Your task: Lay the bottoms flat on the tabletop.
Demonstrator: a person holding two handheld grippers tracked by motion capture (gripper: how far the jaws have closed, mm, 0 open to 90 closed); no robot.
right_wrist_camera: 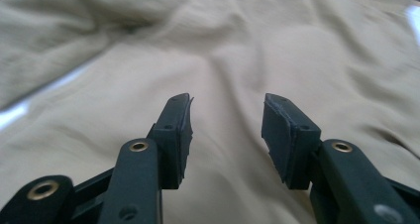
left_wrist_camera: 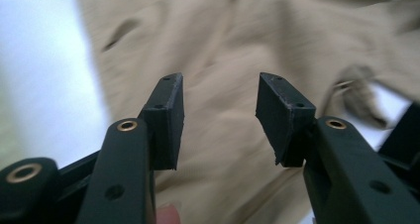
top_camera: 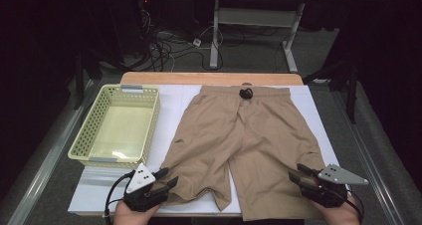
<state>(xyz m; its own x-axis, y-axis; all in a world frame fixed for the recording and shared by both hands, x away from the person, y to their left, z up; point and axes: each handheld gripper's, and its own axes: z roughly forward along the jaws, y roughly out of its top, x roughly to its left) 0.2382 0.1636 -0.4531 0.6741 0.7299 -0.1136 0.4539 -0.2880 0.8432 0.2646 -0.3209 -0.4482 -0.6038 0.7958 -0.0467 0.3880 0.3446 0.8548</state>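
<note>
Shorts (top_camera: 244,135), one tan pair, lie flat across the middle of the bench (top_camera: 94,195), waistband toward the far edge and both leg hems at the near edge. One left gripper (top_camera: 166,177) hovers at the outer hem of the left leg, jaws partly apart with nothing between them, cloth below. One right gripper (top_camera: 297,171) sits over the right leg's hem near the near right corner, jaws likewise parted and holding nothing. One yellow basket (top_camera: 84,135) stands along the left edge.
</note>
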